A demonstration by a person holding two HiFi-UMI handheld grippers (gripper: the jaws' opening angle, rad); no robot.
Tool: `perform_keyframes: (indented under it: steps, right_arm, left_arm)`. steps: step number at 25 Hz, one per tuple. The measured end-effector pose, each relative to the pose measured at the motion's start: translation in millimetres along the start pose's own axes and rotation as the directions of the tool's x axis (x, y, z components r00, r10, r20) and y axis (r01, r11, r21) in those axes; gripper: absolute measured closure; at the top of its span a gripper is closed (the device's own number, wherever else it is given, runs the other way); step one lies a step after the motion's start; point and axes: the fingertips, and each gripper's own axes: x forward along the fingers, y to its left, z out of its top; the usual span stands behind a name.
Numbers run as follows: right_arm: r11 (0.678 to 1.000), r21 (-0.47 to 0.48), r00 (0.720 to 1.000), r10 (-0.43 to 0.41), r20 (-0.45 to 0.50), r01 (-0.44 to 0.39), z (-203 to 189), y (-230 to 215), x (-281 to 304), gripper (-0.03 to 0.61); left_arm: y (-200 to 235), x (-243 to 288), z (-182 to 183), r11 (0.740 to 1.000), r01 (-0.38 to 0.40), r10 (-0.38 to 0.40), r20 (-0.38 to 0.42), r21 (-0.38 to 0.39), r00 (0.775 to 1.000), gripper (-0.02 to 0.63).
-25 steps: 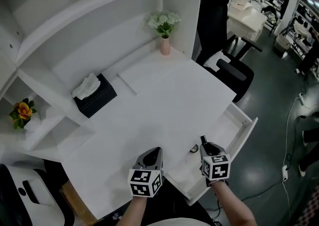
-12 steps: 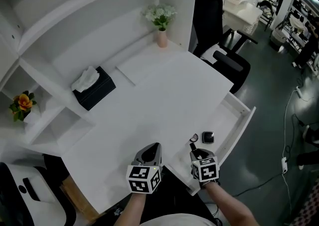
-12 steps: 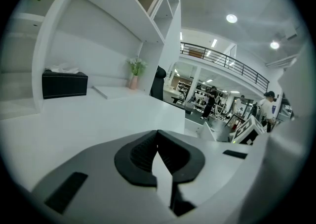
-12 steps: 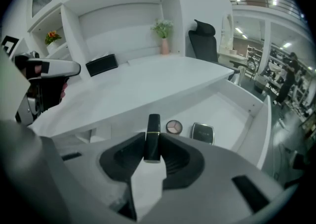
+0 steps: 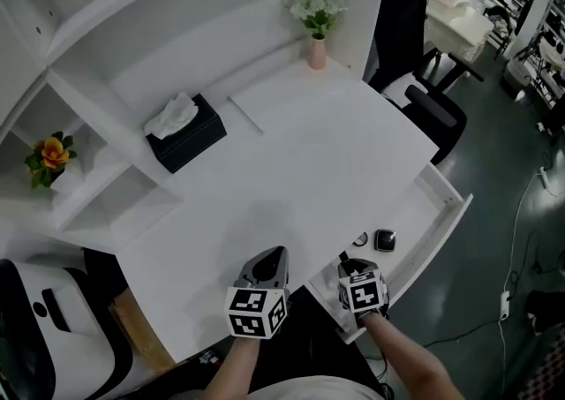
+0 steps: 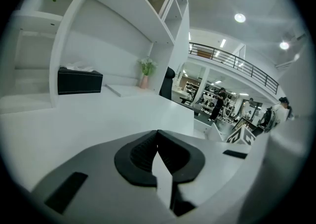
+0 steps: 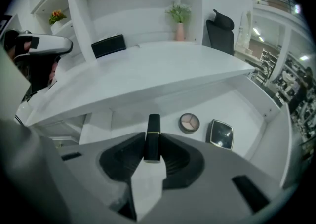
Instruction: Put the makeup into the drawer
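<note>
My right gripper (image 7: 152,145) is shut on a black lipstick tube (image 7: 153,136) with a gold band, low over the open white drawer (image 7: 247,114). In the drawer lie a round powder compact (image 7: 188,122) and a black square compact (image 7: 220,133); the head view shows both, the round compact (image 5: 359,239) and the square compact (image 5: 384,240), just beyond the right gripper (image 5: 351,267). My left gripper (image 6: 157,153) is shut with nothing between its pads, hovering over the near part of the desk (image 5: 291,177) in the head view, left gripper (image 5: 268,264).
A black tissue box (image 5: 186,138) stands at the back left of the desk, a pink vase with white flowers (image 5: 317,45) in the back corner. Shelves rise on the left with an orange flower (image 5: 51,154). A black office chair (image 5: 424,80) is right of the desk.
My right gripper has sunk towards the drawer and come nearer to me with the lipstick. The black square compact, hidden a second ago, now shows in the drawer.
</note>
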Motion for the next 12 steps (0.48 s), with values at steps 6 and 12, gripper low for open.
perform_keyframes:
  steps: [6,12]
  right_arm:
    - [0.999,-0.039,0.999,0.016,-0.043,-0.017,-3,6,18,0.477]
    - [0.998,-0.059,0.996,0.024,-0.089,-0.030,-13,8,39,0.477]
  left_arm:
    - [8,0,-3,0.999,-0.031,0.030,-0.006,-0.022,1.000,0.612]
    - [16,3,-4,0.998,-0.060,0.060,-0.012,-0.034,0.998,0.611]
